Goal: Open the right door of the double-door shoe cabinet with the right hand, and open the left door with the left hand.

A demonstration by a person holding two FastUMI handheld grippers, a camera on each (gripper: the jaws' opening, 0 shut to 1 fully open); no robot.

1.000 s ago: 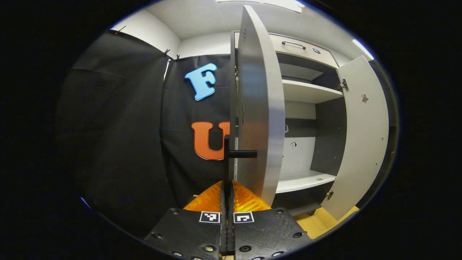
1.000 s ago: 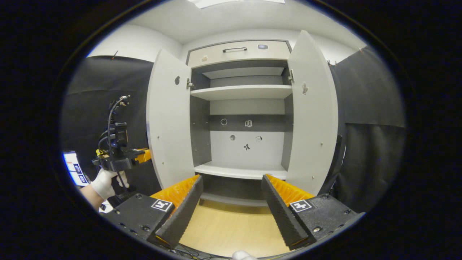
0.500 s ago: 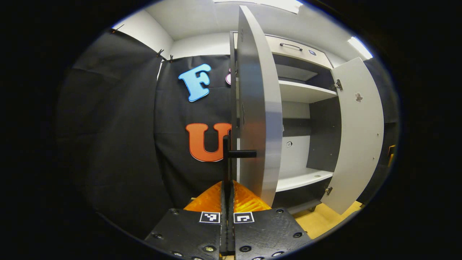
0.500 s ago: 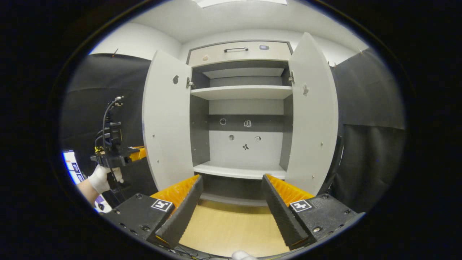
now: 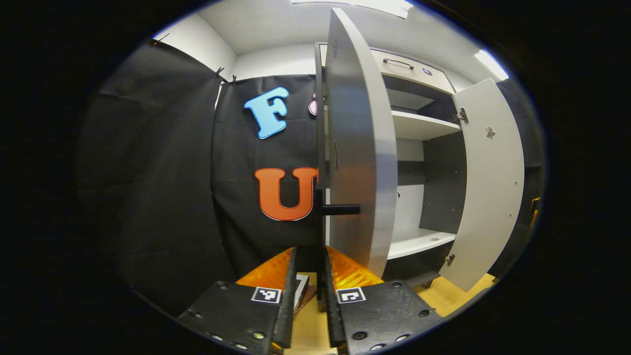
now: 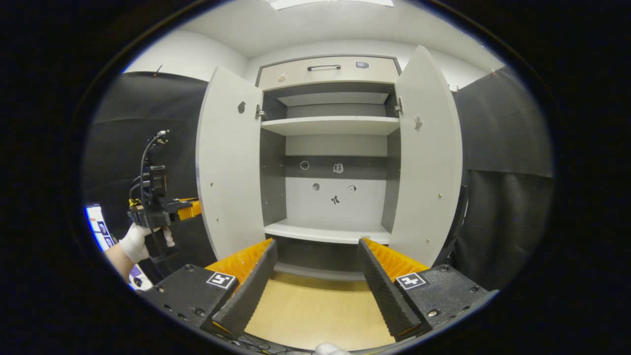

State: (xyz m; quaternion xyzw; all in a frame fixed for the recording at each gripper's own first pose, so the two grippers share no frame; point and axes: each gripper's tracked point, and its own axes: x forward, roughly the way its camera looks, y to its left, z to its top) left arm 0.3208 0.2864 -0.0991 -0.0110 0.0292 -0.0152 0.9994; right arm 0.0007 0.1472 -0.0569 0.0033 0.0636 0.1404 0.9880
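Note:
The shoe cabinet stands with both doors swung wide. In the left gripper view the left door is seen edge-on, and its dark bar handle runs just ahead of my left gripper. That gripper is open by a narrow gap, with the handle close to its right finger. The right door hangs open farther right. In the right gripper view my right gripper is open and holds nothing, well back from the left door and right door. A gloved hand holds the left gripper beside the left door.
Above the doors is a drawer with a handle. Shelves inside the cabinet are bare. The wooden floor lies in front. Black cloth walls close in on both sides, and a lit screen sits low at the left.
My left gripper was shut on the left door's handle and its fingers have now parted. The left door had swung slightly wider. My right gripper stays open and still.

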